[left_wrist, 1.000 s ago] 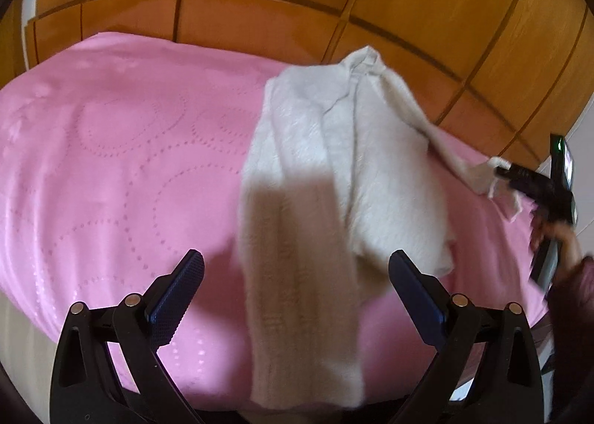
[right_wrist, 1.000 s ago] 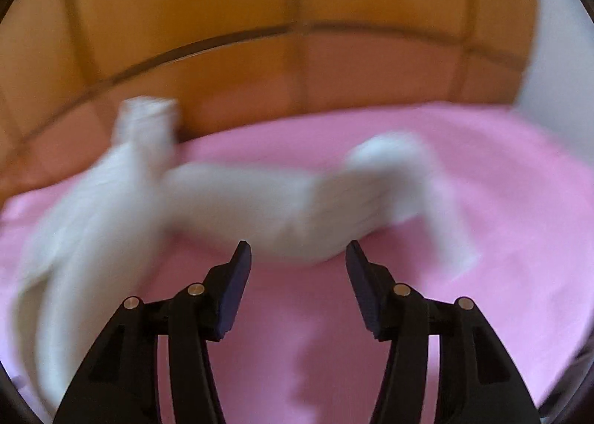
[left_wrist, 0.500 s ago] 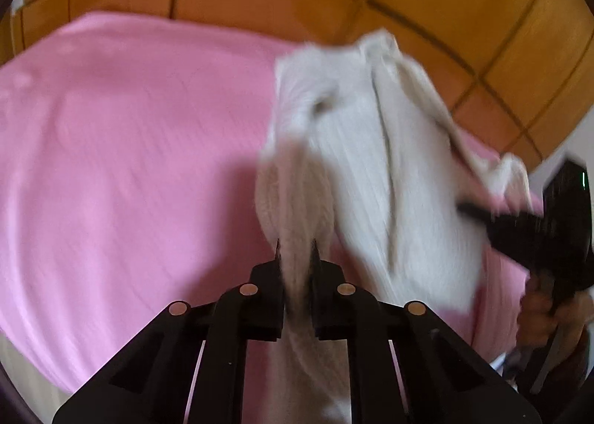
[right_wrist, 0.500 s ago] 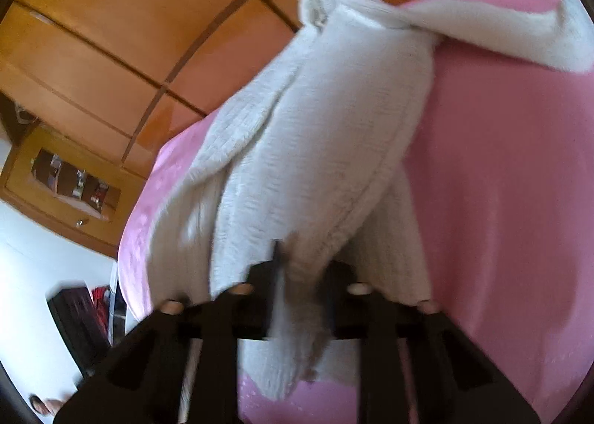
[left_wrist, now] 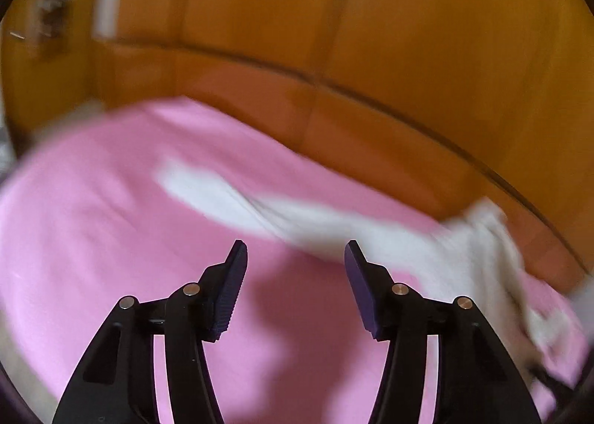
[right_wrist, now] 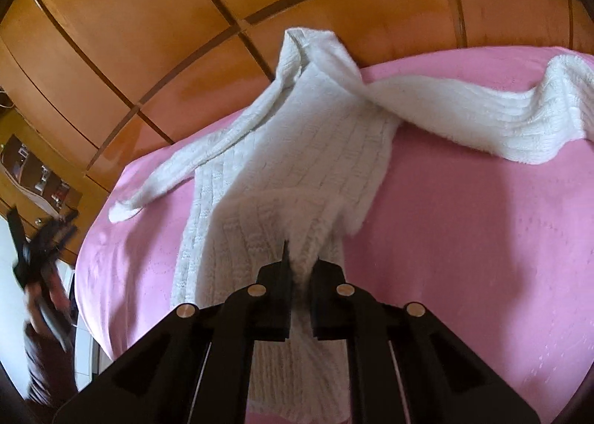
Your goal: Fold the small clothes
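A: Item one, right gripper [right_wrist: 301, 260]. Condition?

B: Clenched on a bunched ridge of the white knit sweater [right_wrist: 297, 149], at its near hem. Same grip as half a second ago.

A: Item two, left gripper [left_wrist: 295, 257]?

B: Released; jaws stand wide apart with nothing between them, above bare pink bedspread [left_wrist: 92, 238]. Half a second ago it was pinched on the knit, so it has just let go. Its view is blurred. In the right wrist view the left gripper [right_wrist: 41, 242] shows at the far left, well apart from the garment.

A: Item three, the sweater. Location?

B: Lying on the bedspread [right_wrist: 464, 238], collar at the far end against the wooden panelling [right_wrist: 185, 16]. One sleeve [right_wrist: 482, 127] runs out to the right, the other sleeve [right_wrist: 178, 171] trails left. In the left wrist view the sweater [left_wrist: 334, 227] is a pale smear just beyond the open jaws.

A: Meaning for the task?

B: Judgement: one hold remains, at the hem. Both sleeves lie spread, unfolded. The free left gripper likely needs a sleeve next. Folding looks to be at an early stage.
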Action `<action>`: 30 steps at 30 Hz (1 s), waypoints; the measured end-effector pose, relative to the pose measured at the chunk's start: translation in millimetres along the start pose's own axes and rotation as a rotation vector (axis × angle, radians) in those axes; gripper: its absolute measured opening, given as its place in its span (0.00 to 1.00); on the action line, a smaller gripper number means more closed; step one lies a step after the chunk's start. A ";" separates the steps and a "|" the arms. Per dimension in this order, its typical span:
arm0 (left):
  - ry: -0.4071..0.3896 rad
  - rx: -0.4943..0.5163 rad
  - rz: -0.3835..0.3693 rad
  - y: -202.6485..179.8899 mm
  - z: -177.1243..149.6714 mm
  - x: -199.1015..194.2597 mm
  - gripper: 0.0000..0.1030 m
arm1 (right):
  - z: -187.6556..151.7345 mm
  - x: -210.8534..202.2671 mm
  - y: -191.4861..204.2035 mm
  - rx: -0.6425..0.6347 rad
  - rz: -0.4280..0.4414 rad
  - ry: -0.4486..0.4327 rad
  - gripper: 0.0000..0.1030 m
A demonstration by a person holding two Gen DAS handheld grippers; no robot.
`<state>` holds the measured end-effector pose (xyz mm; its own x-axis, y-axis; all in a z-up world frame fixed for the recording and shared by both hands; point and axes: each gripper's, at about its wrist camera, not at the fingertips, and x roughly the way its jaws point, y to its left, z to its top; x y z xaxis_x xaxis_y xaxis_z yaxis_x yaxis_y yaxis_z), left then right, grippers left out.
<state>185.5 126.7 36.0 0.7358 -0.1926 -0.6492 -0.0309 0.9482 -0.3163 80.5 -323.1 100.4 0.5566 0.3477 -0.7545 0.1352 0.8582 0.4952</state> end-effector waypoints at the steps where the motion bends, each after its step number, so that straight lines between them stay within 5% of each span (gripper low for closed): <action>1: 0.062 0.010 -0.082 -9.7 -20.2 5.9 0.52 | 0.1 1.2 -1.4 0.004 0.009 0.009 0.06; 5: 0.286 0.006 -0.336 -53.2 -101.2 29.9 0.52 | -1.5 8.0 -2.1 0.009 0.060 0.044 0.14; 8: 0.382 0.010 -0.420 -83.4 -142.7 39.9 0.52 | -3.5 9.8 -5.7 0.034 0.099 0.052 0.21; 12: 0.329 0.031 -0.402 -106.5 -172.4 38.9 0.51 | -6.1 16.1 -8.8 0.053 0.171 0.105 0.21; 13: 0.341 0.016 -0.418 -106.5 -170.4 41.2 0.22 | -6.8 16.4 -7.9 0.043 0.167 0.110 0.15; 14: 0.374 0.001 -0.443 -107.2 -169.1 45.1 0.08 | -7.1 15.9 -4.5 0.019 0.168 0.115 0.07; 20: 0.311 0.013 -0.455 -92.6 -128.1 16.4 0.05 | 3.4 -40.1 29.3 -0.098 0.163 0.005 0.06; 26: 0.186 0.047 -0.445 -74.7 -69.9 -55.1 0.02 | 14.2 -135.7 37.2 -0.155 0.177 -0.167 0.05; 30: 0.157 0.053 -0.417 -44.9 -59.2 -103.9 0.02 | -1.7 -186.1 20.6 -0.153 0.166 -0.227 0.05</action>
<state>70.3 89.2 76.6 0.5667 -0.5930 -0.5721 0.2845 0.7924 -0.5396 -21.8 -369.5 250.3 0.7316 0.4092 -0.5453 -0.0879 0.8498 0.5198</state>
